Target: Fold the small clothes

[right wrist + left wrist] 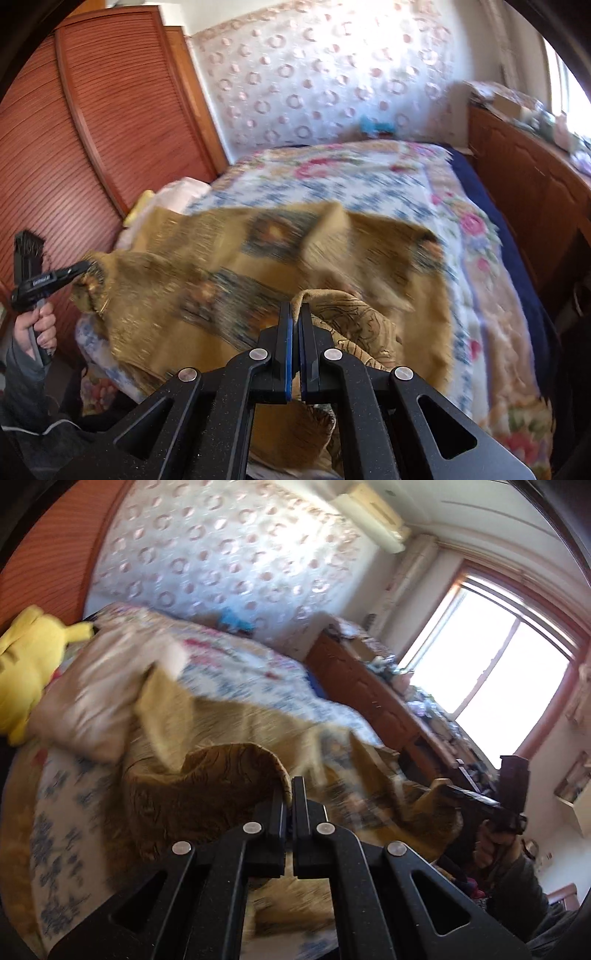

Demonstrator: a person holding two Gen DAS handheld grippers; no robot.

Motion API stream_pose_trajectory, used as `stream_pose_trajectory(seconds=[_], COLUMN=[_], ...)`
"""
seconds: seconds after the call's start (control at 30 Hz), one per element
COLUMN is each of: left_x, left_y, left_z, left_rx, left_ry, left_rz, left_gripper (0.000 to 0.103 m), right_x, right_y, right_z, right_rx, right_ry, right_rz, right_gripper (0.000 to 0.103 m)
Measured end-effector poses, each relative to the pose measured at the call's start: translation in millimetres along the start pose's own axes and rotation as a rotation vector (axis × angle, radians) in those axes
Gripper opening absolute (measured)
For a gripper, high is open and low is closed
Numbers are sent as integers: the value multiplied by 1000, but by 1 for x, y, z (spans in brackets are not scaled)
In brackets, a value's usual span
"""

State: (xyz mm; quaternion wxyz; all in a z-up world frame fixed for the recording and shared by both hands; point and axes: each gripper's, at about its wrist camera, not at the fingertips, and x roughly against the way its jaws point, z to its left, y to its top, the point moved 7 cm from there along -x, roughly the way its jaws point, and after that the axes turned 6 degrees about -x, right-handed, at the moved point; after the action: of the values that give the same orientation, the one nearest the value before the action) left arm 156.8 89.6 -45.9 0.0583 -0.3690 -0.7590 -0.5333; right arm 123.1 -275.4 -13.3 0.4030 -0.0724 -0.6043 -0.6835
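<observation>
Both black grippers pinch the mustard-brown cloth [258,266]: the right gripper [295,306] is closed on one folded edge, the left gripper [291,790] on another. Between them, the cloth hangs stretched over the near edge of the flowered bed [369,177].

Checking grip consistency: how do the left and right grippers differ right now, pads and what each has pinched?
Left gripper: plain black inner faces, shut on a gathered corner of the tan garment that bunches up leftward beside it. Right gripper: blue pads, shut on a thin folded edge looping over its tips. The left wrist view is tilted hard; the right sits nearly level. Shared: both hold the same cloth above the floral bedspread.
</observation>
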Motion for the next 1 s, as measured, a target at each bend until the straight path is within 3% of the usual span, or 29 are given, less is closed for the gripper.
stream_pose_trajectory(seconds=[0.13,0.3,0.4,0.53,0.77,0.8,0.9,1.0], left_x=[16,37,40,39,29,28,28,25], left_y=[30,3,-36,-76,-90,-92,-83,-78], left_z=[-30,27,84,133,135,133,129,125], left_rx=[-73,-17,57,125,90,79,55,44], left_ry=[-10,128,245,327,350,356,365,368], left_rz=[-69,-41,35,110,150,150,125,118], left_gripper=[2,2,2,2,3,9,40,48], right_x=[-4,16,13,4,-15,-18,-30,-39], right_y=[19,25,13,-11,-61,-67,-79,-77], right_z=[32,37,19,-14,-66,-70,-75,-68], right_rx=[38,44,24,-29,-99,-92,-76,-29], right_ry=[73,107,70,6,-147,-171,-224,-287], right_rz=[-45,-122,-104,-65,26,38,65,76], right_gripper=[2,2,2,2,2,2,2,2])
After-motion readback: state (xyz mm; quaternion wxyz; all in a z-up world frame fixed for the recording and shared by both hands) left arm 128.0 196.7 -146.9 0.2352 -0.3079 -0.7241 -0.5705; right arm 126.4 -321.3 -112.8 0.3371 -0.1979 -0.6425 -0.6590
